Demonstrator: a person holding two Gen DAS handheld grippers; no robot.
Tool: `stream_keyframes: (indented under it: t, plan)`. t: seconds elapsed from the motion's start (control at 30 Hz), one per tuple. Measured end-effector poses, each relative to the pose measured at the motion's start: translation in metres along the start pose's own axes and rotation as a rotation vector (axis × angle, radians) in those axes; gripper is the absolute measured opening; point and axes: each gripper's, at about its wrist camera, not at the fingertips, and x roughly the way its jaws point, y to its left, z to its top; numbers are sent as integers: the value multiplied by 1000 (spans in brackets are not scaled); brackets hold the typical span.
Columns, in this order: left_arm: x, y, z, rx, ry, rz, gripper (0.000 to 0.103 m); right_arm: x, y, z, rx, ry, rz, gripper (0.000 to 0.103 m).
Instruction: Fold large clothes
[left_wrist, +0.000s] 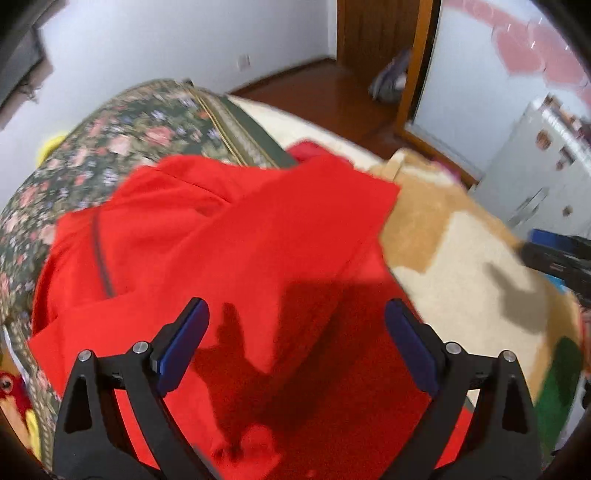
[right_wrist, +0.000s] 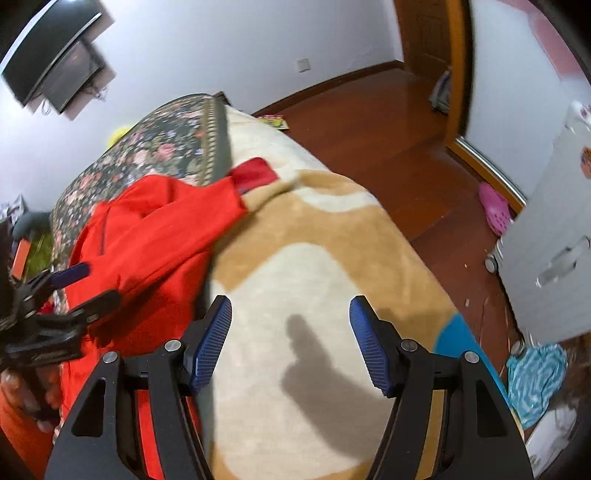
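Red garment (left_wrist: 229, 240) under open L gripper (left_wrist: 295, 325), left of R gripper (right_wrist: 290, 317).

Right gripper (right_wrist: 290, 339) spread wide above cream-and-tan blanket (right_wrist: 314, 258), gripping nothing. Red garment (right_wrist: 155, 236) lies left; left gripper (right_wrist: 86, 284) beside it, fingers apart.

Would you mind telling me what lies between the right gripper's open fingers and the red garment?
Only bare blanket, cream and tan, as the right wrist view shows. The right gripper hangs open over it, and the red garment lies off to its left.
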Motion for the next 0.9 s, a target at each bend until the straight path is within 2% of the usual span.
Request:
stream_keyframes:
  t: [0.17,0.27,0.3,0.33,0.37,0.4,0.43,0.47,0.53,0.63,0.73,0.9]
  plan:
    - [50,-2,14,2,89,-44,94,7,-14,-7,-3,20,-8,63]
    - [57,-1,12,18,43,-18,94,19,-17,-9,-1,69,-21,63]
    - [55,2,12,12,22,-13,85,22,-17,-9,-1,77,-16,63]
    - [53,3,12,5,11,-8,71,22,-15,-10,-8,81,-12,63]
    - [51,7,13,-9,0,-3,64,23,-11,-9,-19,81,-12,63]
    - [48,10,14,-21,-6,2,46,21,-10,-10,-27,79,-11,63]
    - [45,15,15,-35,-11,24,34,21,-9,-10,-32,76,-7,63]
    - [40,23,18,-51,-9,64,16,20,-5,-9,-37,74,-2,63]
    - [28,38,22,-95,-35,55,12,20,2,-7,-47,76,9,63]
    - [-12,69,22,-184,-136,38,6,24,16,-1,-66,87,23,63]
    - [-51,97,15,-239,-229,24,6,25,40,6,-120,78,34,63]
    - [-114,152,-21,-295,-342,48,6,33,83,14,-192,65,61,63]
